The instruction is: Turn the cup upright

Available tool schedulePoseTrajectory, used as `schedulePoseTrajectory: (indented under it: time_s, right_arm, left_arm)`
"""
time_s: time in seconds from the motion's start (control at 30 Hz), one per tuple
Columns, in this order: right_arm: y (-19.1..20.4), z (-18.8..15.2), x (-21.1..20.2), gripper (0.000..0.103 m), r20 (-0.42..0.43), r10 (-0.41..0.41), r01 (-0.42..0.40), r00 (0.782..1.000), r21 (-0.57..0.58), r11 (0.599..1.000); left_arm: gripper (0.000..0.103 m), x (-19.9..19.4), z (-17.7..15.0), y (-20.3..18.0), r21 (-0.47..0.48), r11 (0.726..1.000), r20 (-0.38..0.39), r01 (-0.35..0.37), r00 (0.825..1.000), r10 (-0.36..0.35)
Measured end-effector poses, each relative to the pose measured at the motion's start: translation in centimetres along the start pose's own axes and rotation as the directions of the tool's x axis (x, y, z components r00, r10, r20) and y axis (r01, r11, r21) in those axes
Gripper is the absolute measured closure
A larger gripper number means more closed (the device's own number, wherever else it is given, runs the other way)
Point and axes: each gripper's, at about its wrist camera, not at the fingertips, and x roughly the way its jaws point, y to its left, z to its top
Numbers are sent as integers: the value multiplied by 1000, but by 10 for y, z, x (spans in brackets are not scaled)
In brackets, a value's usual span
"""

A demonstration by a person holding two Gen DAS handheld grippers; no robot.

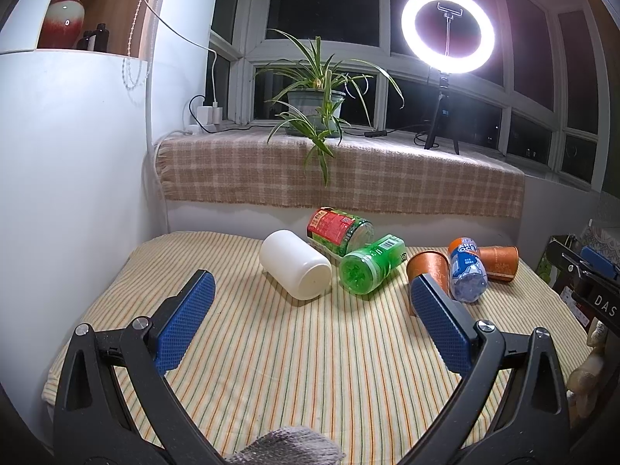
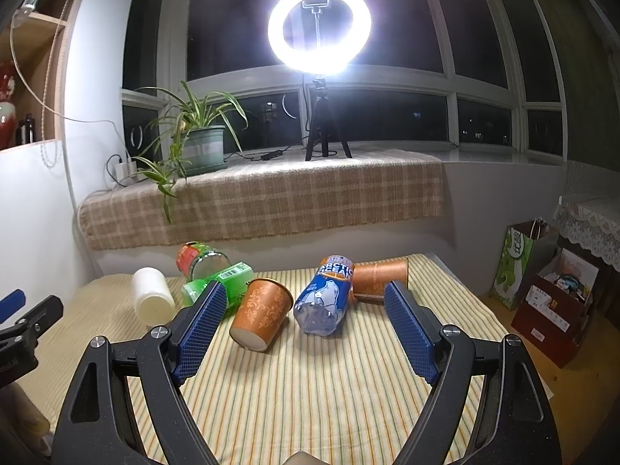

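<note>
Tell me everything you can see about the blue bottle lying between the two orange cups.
The blue bottle is clear plastic with a blue label showing a polar bear and an orange band at its far end. It looks empty. It lies on its side on the striped cloth, base toward the camera, apparently touching the far orange cup.

Two orange paper cups (image 2: 261,314) (image 2: 379,279), three bottles (image 2: 324,298) (image 2: 223,285) (image 2: 201,259), one white jar (image 2: 152,294).

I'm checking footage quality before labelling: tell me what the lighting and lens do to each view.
Left wrist view: ring light blooms white at upper right, windows black, window frames bow from fisheye, cups and left claw sharp. Right wrist view: the light sits top centre with a stronger halo, corners vignette dark, nearer orange cup and right claw evenly lit.
</note>
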Motion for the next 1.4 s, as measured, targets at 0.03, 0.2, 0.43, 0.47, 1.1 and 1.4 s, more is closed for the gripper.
schedulePoseTrajectory:
  time_s: [0.03, 0.2, 0.43, 0.47, 1.1, 1.4]
  right_arm:
    - [0, 0, 0, 20, -2, 1, -1, 1000, 2, 1000]
    - [-3, 1, -1, 20, -1, -2, 2, 1000, 7, 1000]
    - [-4, 1, 0, 20, -4, -1, 1, 1000, 14, 1000]
    - [-4, 0, 0, 20, -4, 0, 0, 1000, 15, 1000]
    - [-3, 0, 2, 20, -15, 6, -6, 1000, 19, 1000]
    - [-4, 1, 2, 20, -17, 8, -8, 1000, 25, 1000]
  left_arm:
    - [0, 0, 0, 0, 0, 1000, -1, 1, 1000, -1]
    - [0, 1, -2, 0, 0, 1000, 0, 0, 1000, 0]
    - [0, 2, -3, 0, -2, 1000, -2, 0, 1000, 0]
    - [0, 2, -3, 0, 0, 1000, -2, -2, 1000, 2]
    - [0, 0, -4, -4, 0, 1000, -3, -1, 1000, 1]
    - [0, 0, -6, -5, 2, 1000, -5, -1, 1000, 1]
